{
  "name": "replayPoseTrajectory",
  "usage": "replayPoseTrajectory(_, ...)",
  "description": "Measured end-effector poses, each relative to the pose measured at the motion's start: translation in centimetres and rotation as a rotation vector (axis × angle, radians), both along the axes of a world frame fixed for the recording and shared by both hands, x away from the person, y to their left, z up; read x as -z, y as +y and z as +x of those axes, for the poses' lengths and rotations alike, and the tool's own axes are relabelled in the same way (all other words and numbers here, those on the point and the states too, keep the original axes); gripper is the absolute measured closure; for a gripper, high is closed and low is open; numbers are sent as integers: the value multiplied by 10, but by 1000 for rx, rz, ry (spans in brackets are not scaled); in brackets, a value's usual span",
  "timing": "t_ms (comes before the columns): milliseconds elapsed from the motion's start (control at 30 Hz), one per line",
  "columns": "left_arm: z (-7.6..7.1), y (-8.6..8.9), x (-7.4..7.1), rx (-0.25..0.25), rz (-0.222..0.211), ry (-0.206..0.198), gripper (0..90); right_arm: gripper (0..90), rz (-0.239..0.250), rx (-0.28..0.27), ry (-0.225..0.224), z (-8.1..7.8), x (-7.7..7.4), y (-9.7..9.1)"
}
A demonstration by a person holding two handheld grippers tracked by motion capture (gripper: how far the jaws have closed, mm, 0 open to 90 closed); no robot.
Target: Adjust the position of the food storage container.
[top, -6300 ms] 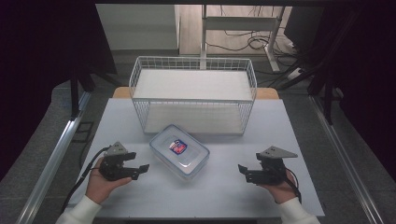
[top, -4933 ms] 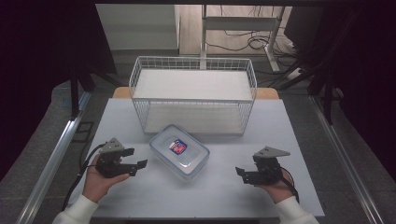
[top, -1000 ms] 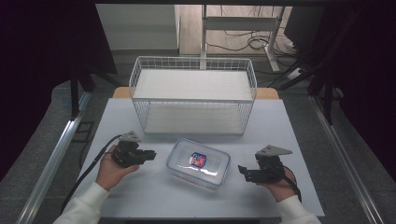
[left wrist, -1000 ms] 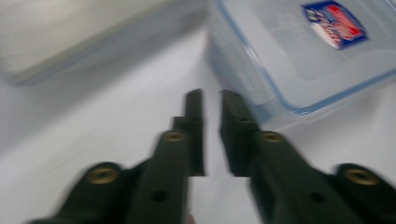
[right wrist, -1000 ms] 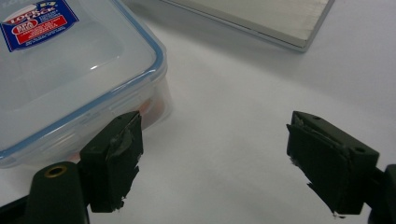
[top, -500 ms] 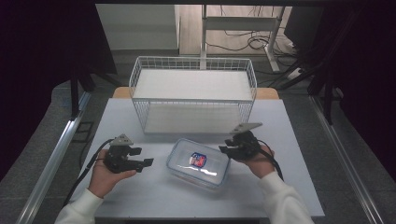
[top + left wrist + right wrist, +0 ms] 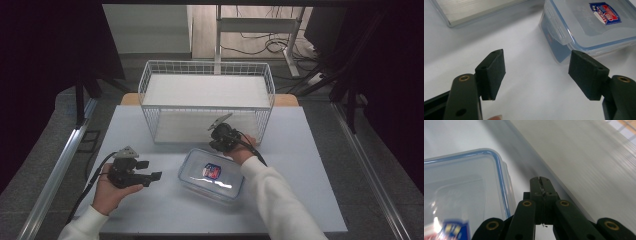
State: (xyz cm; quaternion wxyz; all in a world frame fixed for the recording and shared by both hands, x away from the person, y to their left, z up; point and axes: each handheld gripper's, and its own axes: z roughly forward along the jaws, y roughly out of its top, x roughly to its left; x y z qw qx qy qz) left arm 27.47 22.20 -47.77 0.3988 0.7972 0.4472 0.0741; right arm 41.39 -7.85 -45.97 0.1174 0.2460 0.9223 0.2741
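Observation:
A clear plastic container point(image 7: 212, 174) with a blue-rimmed lid and a red and blue label lies flat on the white table point(image 7: 310, 165). My left gripper point(image 7: 154, 170) rests to its left, and its jaws have just been opening. In the left gripper view the left gripper point(image 7: 536, 72) is open with bare table between its pads, and the container point(image 7: 594, 27) lies just beyond. My right gripper point(image 7: 216, 145) is at the container's far edge, in front of the wire basket point(image 7: 207, 97). Its jaws have just closed. The right gripper point(image 7: 541, 181) is shut on nothing beside the container point(image 7: 461, 190).
The white wire basket stands at the back of the table with a pale panel as its floor point(image 7: 586, 170). Its front wall is right behind my right gripper. A cable point(image 7: 92, 185) trails from the left gripper over the table's left edge.
My right gripper has swung from the container's right side to its far edge near the basket, and its jaws have shut. The left gripper's jaws have opened. The container has stayed put.

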Motion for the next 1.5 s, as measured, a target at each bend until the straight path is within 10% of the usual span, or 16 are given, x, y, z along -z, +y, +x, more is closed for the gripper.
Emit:
replayPoseTrajectory(433, 0, 0, 2, 2, 2, 5, 295, 892, -66, -112, 27, -1, 14, 40)
replayPoseTrajectory(1067, 0, 4, 0, -12, 12, -6, 295, 891, -86, -301, 49, -41, 15, 82)
replayPoseTrajectory(1500, -2, 4, 0, -14, 14, -6, 294, 891, 108, -112, -65, -67, -28, 1)
